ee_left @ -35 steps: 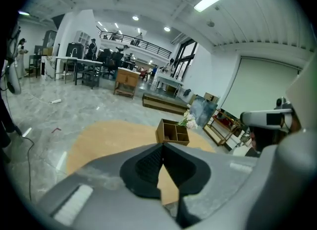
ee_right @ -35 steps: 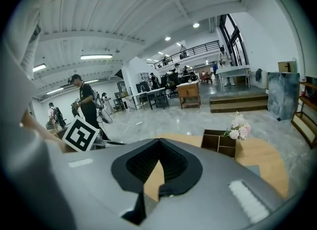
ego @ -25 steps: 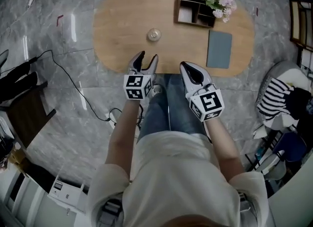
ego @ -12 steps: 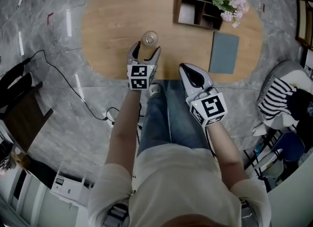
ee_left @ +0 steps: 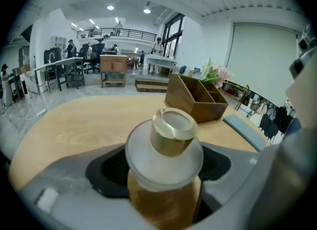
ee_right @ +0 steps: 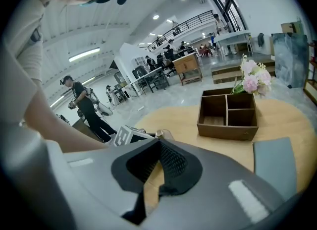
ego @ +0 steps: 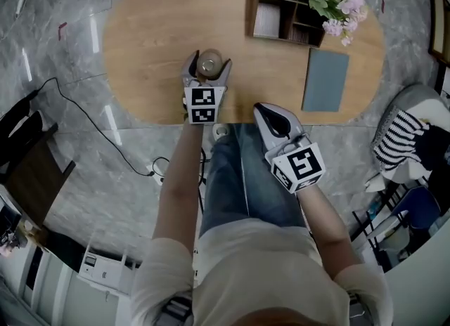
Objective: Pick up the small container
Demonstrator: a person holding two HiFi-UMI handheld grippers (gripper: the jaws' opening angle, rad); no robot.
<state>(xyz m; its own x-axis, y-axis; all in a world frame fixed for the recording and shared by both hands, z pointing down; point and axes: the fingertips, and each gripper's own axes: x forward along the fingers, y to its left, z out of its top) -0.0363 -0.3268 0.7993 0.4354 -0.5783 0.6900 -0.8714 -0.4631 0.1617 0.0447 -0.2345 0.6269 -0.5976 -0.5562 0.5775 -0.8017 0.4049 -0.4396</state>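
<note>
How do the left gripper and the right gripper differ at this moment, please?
The left gripper has its jaws apart, having just been opening, with the small container standing between them, not gripped; the right gripper has its jaws together and empty. The left gripper reaches over the wooden table; the right gripper hangs back at the table's near edge. Both point forward and down.
</note>
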